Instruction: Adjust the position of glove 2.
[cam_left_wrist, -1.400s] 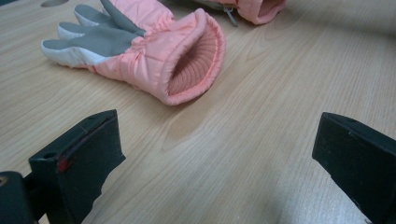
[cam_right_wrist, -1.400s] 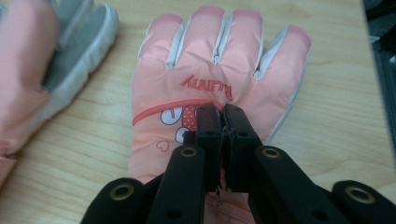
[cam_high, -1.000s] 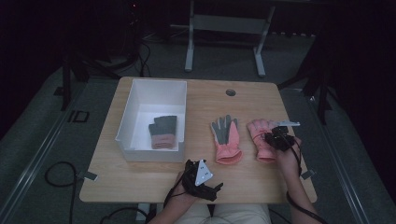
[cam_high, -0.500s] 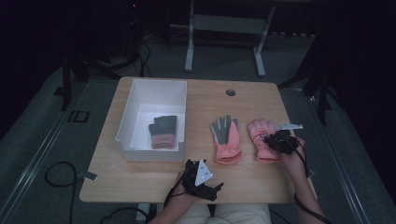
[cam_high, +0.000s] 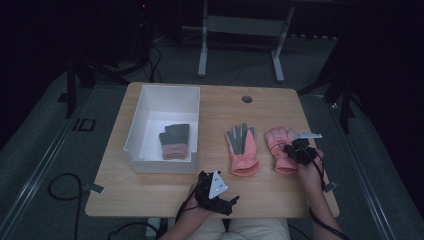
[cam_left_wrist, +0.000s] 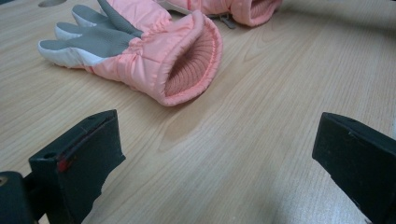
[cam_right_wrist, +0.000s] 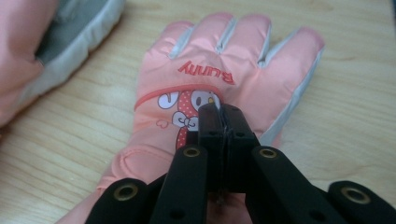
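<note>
Closed jaw against jaw, the right gripper (cam_right_wrist: 222, 116) sits over the back of the pink padded glove with the cartoon rabbit print (cam_right_wrist: 205, 93); whether fabric is pinched I cannot tell. That glove's fingers point away along the jaws. Wide open, the left gripper (cam_left_wrist: 219, 154) faces the cuff of the pink, grey-palmed glove (cam_left_wrist: 140, 51) just ahead, its length running away to the left.

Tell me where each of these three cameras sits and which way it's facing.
High view: above the person's side, looking forward and down on the table; forearms, both grippers show.
Left gripper view: rides the left gripper, open jaws, facing the grey-palmed glove.
Right gripper view: rides the right gripper, jaws together over the bunny glove.
Shared: both gloves appear in every view.
</note>
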